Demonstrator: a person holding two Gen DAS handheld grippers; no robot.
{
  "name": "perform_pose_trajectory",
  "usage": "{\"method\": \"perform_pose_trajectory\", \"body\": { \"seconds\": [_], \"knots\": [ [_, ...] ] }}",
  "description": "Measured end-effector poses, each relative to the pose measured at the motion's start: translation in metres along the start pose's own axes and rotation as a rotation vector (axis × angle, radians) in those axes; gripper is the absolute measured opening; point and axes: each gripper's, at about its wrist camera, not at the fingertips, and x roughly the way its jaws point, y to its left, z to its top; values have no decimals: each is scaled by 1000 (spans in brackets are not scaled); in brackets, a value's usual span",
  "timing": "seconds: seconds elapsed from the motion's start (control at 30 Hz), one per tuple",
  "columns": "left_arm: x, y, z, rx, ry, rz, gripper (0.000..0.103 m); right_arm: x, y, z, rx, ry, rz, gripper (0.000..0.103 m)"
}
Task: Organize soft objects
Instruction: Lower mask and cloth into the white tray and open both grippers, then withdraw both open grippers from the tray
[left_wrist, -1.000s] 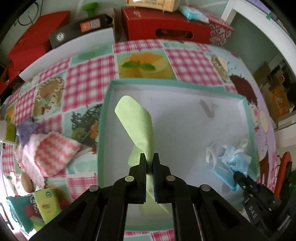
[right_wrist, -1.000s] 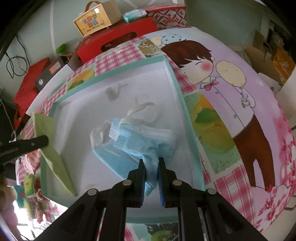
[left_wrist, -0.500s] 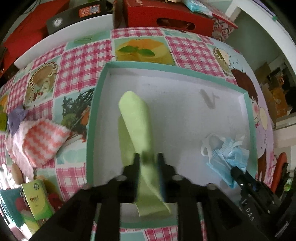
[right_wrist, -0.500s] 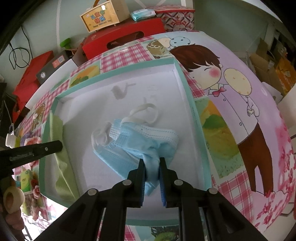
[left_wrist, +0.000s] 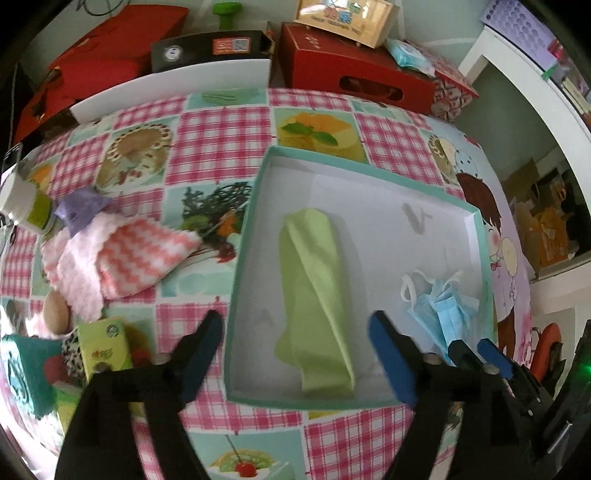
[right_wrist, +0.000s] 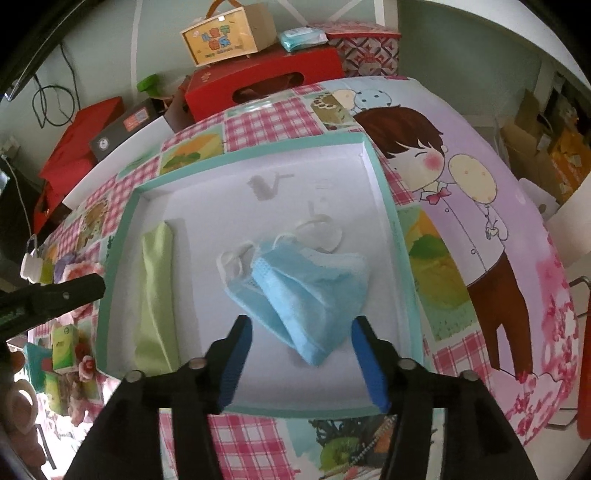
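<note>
Soft stuff first: the crumpled light-blue face mask with white ear loops sits in the right half of the shallow white box with the teal rim, and the long folded lime-green cloth lies along its left half, well apart from the mask. Both are dropped off, nothing pinched. The left gripper has just been opening and now stands wide above the cloth's near end; the right gripper has just been opening too, its jaws spread either side of the mask's near tip without touching.

What could go wrong, I'd guess: a pad snagging an ear loop or that near tip while lifting away, dragging the mask out.

Outside the box, the fluffy pink-and-white zigzag cloth waits on the checked tablecloth to the left, with a small purple scrap on its far edge and green cartons crowding nearby.
</note>
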Motion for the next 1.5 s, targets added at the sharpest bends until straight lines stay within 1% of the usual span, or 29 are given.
{"method": "perform_pose_trajectory", "body": {
  "seconds": [0.07,0.2,0.33,0.37,0.4,0.43,0.77,1.1,1.33,1.5],
  "knots": [
    [-8,6,-5,-9,-15,6,88,-4,2,-2,-7,0,0,68],
    [-14,7,-10,-17,-51,30,98,-12,7,-6,-23,-5,-13,76],
    [-22,14,-17,-29,-54,27,98,-21,12,-9,-39,-13,-28,90],
    [-25,16,-19,-34,-58,26,98,-24,13,-10,-46,-20,-35,97],
    [-27,17,-21,-36,-62,25,98,-26,15,-10,-51,-26,-40,101],
    [-30,19,-23,-38,-66,25,98,-29,16,-11,-55,-33,-45,103],
    [-49,35,-36,-53,-100,27,98,-49,28,-18,-81,-66,-68,103],
    [-67,57,-50,-91,-147,20,98,-58,44,-28,-111,-56,-58,103],
    [-75,80,-64,-140,-153,28,98,-62,58,-35,-140,-56,-57,103],
    [-79,97,-78,-175,-149,25,98,-60,73,-42,-172,-39,-42,103]
  ]
}}
